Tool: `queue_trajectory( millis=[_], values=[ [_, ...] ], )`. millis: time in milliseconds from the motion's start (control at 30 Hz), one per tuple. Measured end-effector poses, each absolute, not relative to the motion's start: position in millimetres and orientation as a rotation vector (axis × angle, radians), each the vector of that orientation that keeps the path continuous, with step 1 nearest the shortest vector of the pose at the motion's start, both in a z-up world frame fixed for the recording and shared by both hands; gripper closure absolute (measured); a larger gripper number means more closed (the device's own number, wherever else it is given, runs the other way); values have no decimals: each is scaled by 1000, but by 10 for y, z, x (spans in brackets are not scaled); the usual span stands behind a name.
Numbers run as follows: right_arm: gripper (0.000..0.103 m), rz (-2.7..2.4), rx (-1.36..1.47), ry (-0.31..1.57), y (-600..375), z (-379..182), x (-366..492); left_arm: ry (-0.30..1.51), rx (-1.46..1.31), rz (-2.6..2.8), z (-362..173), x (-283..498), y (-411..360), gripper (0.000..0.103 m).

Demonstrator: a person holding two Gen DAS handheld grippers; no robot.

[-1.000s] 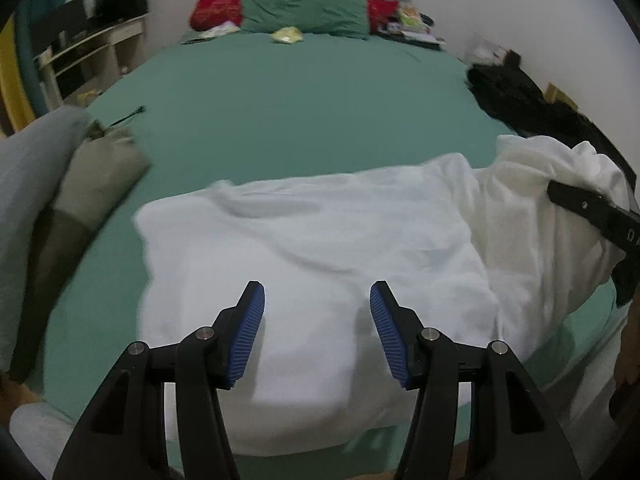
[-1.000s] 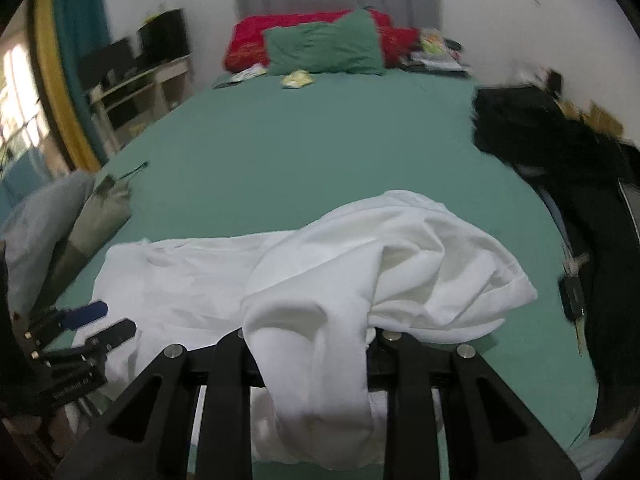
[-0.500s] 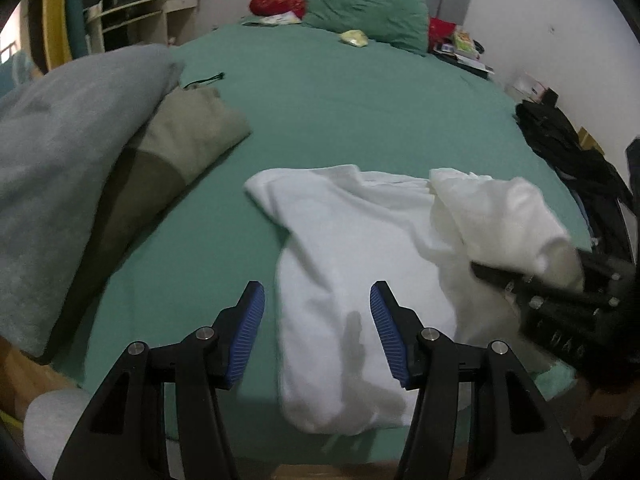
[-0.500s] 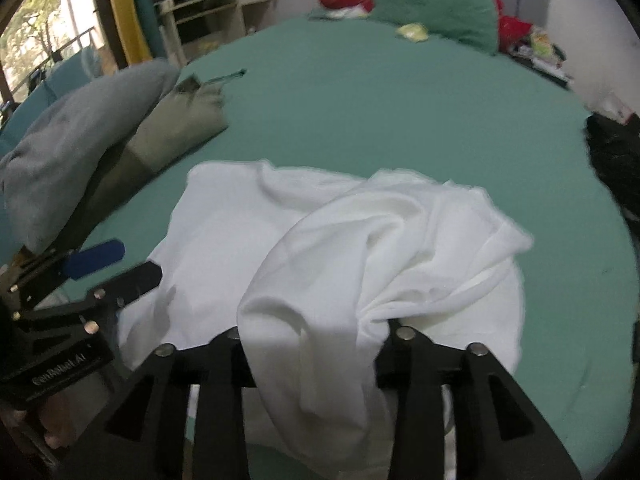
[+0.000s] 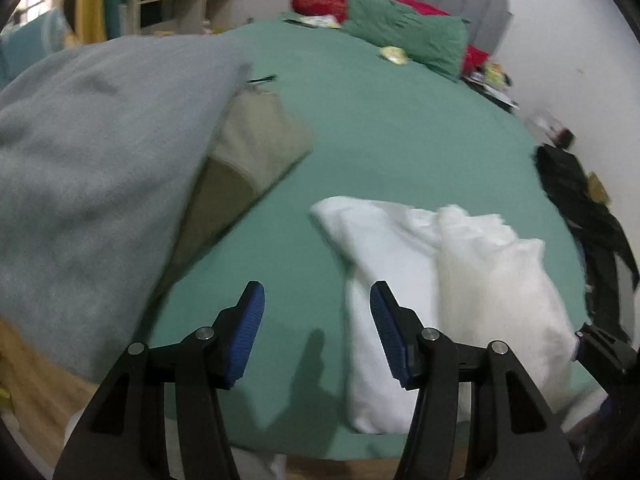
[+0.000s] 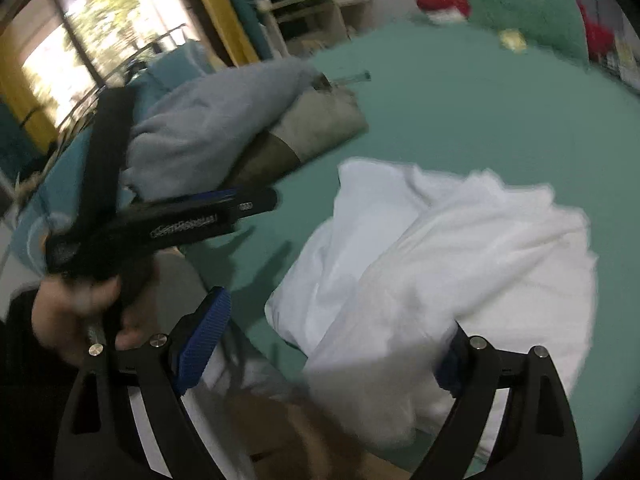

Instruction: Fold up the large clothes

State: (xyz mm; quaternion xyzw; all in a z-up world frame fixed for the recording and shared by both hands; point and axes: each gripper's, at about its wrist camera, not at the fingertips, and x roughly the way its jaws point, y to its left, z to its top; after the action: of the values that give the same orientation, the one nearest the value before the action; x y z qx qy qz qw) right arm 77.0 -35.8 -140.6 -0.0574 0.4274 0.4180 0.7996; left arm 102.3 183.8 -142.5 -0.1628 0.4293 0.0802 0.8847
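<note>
Right gripper no longer pinching the white garment: fingers spreading wide, cloth draped loosely between them and over the right-hand finger, where a second ago it hung bunched from closed fingers. White garment now lying folded over itself near the foot edge of the green bed, beside the grey and olive clothes. Left gripper spread as before with nothing between its fingers, shifted off the garment to above bare sheet.
</note>
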Motion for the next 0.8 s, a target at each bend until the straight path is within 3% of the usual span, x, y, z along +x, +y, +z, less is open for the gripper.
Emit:
queue_trajectory(
  millis=[233,467,667,800],
  values=[
    [14,780,-79,842,-1102,-1261,748,895,-212,-109,-1146,1325,935,45],
    [14,441,63,883,-2027,-1647,1037,1021,-79,-191,-1432,1649,259,45],
    [14,443,133,949,-2120,-1988,1128,1025,89,0,-1726,1678,485,45],
    [14,482,128,957,-2016,-2107,1183,1041,39,191,-1838,1702,987,45]
  ],
)
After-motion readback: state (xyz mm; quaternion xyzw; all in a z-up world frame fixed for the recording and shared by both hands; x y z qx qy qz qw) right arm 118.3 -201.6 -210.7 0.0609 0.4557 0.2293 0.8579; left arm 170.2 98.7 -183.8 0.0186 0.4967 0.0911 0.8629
